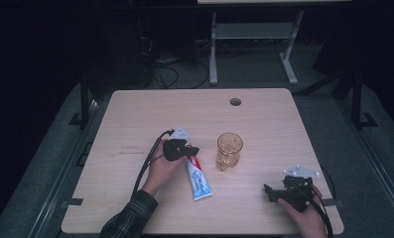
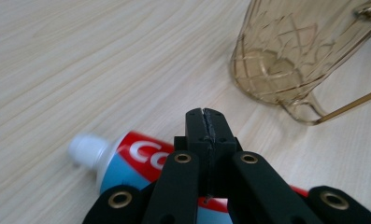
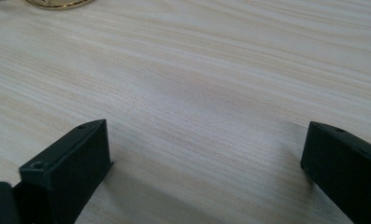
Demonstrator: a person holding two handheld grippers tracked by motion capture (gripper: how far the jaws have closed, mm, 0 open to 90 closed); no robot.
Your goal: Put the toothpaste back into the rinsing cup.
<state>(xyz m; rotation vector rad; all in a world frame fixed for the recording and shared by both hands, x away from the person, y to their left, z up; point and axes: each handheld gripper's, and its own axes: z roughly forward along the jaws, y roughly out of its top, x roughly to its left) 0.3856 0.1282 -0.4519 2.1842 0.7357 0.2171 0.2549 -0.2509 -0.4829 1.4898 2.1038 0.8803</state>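
A red, white and blue toothpaste tube point(image 1: 198, 177) lies flat on the wooden table point(image 1: 135, 119), its white cap point(image 2: 83, 148) at the far end. My left gripper point(image 1: 193, 149) hovers just over the tube's cap end, jaws pressed together with nothing between them; in the left gripper view the closed tips point(image 2: 206, 122) sit above the tube point(image 2: 131, 161). An amber patterned glass point(image 1: 229, 150) stands upright right of the tube, close ahead of the left gripper point(image 2: 286, 51). My right gripper point(image 1: 268, 192) rests near the table's front right, jaws wide apart over bare wood point(image 3: 206, 158).
A round cable hole point(image 1: 235, 101) sits near the table's far edge. Behind the table stand a white desk frame point(image 1: 254, 34) and loose cables on the floor. The amber glass's base point(image 3: 57, 3) shows at the top of the right gripper view.
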